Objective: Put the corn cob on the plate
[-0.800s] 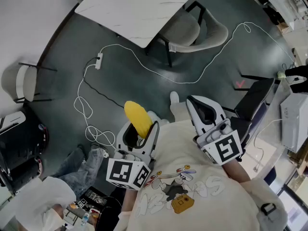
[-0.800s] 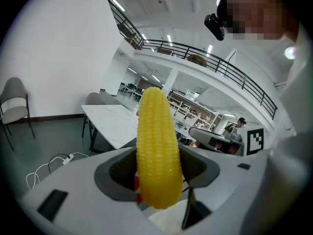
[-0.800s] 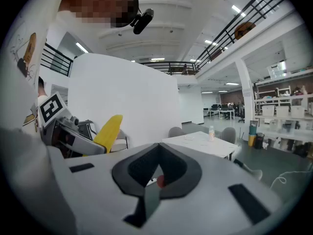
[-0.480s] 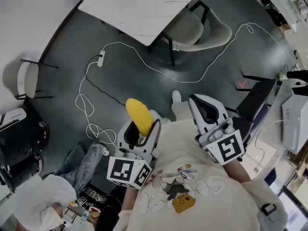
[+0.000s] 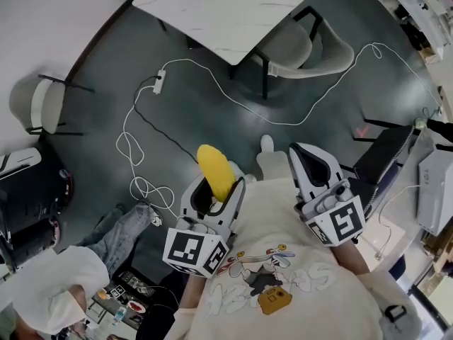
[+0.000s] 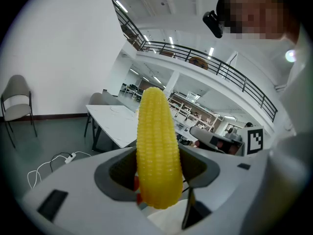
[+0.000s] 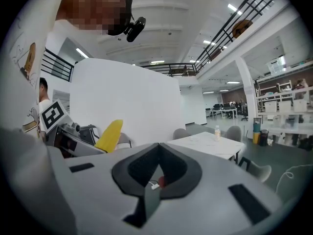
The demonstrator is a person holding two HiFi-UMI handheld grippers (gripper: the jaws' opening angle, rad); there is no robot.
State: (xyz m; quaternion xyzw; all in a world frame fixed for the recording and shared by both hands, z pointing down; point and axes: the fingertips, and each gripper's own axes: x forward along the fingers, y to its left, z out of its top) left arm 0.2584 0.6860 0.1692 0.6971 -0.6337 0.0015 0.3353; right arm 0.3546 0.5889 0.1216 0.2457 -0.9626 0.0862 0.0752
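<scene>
A yellow corn cob [image 5: 215, 173] stands out between the jaws of my left gripper [image 5: 212, 188], which is shut on its lower end. In the left gripper view the corn cob [image 6: 156, 151] rises upright in the centre, clamped on both sides. My right gripper [image 5: 306, 163] is held beside it at chest height, its jaws closed together with nothing in them. In the right gripper view the jaws of the right gripper [image 7: 157, 147] meet at a seam, and the corn cob [image 7: 109, 135] shows at the left. No plate is in any view.
A white marble table [image 5: 226, 9] with a grey chair [image 5: 311, 48] stands ahead across the dark floor. A white cable and power strip [image 5: 161, 78] trail over the floor. Another chair [image 5: 42, 108] is at the left, and a person in jeans [image 5: 113, 236] is at the lower left.
The head view has shifted, so both grippers and the floor sit slightly lower and to the right. The left gripper still holds the corn cob the same way.
</scene>
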